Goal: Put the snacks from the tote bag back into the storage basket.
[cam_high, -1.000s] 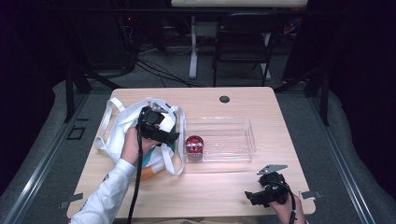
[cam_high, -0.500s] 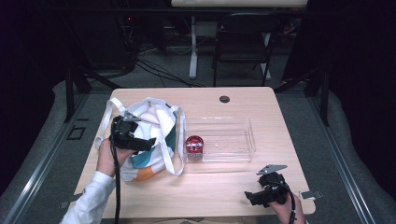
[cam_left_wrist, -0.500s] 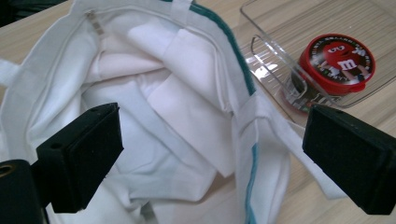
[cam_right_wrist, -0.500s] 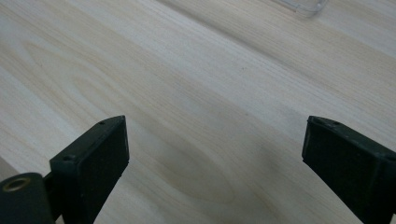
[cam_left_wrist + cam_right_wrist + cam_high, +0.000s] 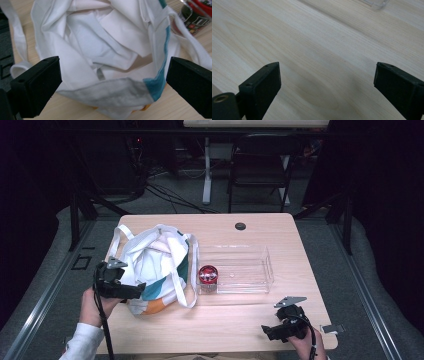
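So the main thing here is the white tote bag (image 5: pixel 155 265), sitting slumped on the left half of the light wooden table (image 5: pixel 240 320). It's got a teal stripe down one side and some orange at the bottom edge, and its long white straps (image 5: pixel 186 270) flop out over the tabletop on both sides. In the left gripper view the bag's mouth (image 5: pixel 105 45) gapes open toward the camera, all crumpled white fabric inside, can't make out anything in there.

Just right of the bag is a clear plastic tray (image 5: pixel 247 270), and at its left end stands a small jar with a red lid (image 5: pixel 207 275). The same jar (image 5: pixel 197 15) peeks into the top right corner of the left gripper view, right beside one strap.

The left gripper (image 5: pixel 131 290) hangs at the bag's near-left edge, held in the person's left hand (image 5: pixel 92 305). Its jaws are spread wide on either side of the bag's rim, not touching it as far as I can see.

The right gripper (image 5: pixel 270 332) is way off at the near-right corner of the table, well apart from everything, in the right hand (image 5: pixel 305 345). Jaws spread wide there too, nothing between them but bare wood.

Small black round thing (image 5: pixel 240 226) at the far edge of the table, can't tell what it is.
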Demonstrator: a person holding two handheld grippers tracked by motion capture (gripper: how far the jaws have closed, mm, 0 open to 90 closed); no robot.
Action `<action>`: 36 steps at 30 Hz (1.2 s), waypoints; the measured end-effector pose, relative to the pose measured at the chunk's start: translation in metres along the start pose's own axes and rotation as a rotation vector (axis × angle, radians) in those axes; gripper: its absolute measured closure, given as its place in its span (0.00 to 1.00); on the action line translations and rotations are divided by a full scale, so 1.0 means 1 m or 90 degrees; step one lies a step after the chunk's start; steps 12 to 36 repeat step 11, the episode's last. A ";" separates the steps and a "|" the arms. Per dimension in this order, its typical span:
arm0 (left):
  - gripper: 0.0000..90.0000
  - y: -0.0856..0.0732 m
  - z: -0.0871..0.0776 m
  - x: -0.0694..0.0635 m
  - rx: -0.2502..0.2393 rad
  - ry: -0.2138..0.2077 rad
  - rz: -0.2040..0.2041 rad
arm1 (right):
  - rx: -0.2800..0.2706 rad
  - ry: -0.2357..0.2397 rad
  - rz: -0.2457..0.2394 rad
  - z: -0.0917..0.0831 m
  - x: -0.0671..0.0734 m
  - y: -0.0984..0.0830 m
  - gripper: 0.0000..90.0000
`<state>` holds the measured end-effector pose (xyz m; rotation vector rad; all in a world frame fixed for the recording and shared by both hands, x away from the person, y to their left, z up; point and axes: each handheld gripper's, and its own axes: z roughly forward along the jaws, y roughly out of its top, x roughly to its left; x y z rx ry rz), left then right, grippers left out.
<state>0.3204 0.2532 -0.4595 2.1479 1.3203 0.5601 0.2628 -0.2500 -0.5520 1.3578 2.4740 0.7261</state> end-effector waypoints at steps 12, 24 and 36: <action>0.00 -0.043 0.006 0.023 0.010 0.043 -0.055 | -0.005 0.006 -0.002 0.001 0.001 0.000 0.08; 0.00 -0.043 0.006 0.023 0.010 0.043 -0.055 | -0.005 0.006 -0.002 0.001 0.001 0.000 0.08; 0.00 -0.043 0.006 0.023 0.010 0.043 -0.055 | -0.005 0.006 -0.002 0.001 0.001 0.000 0.08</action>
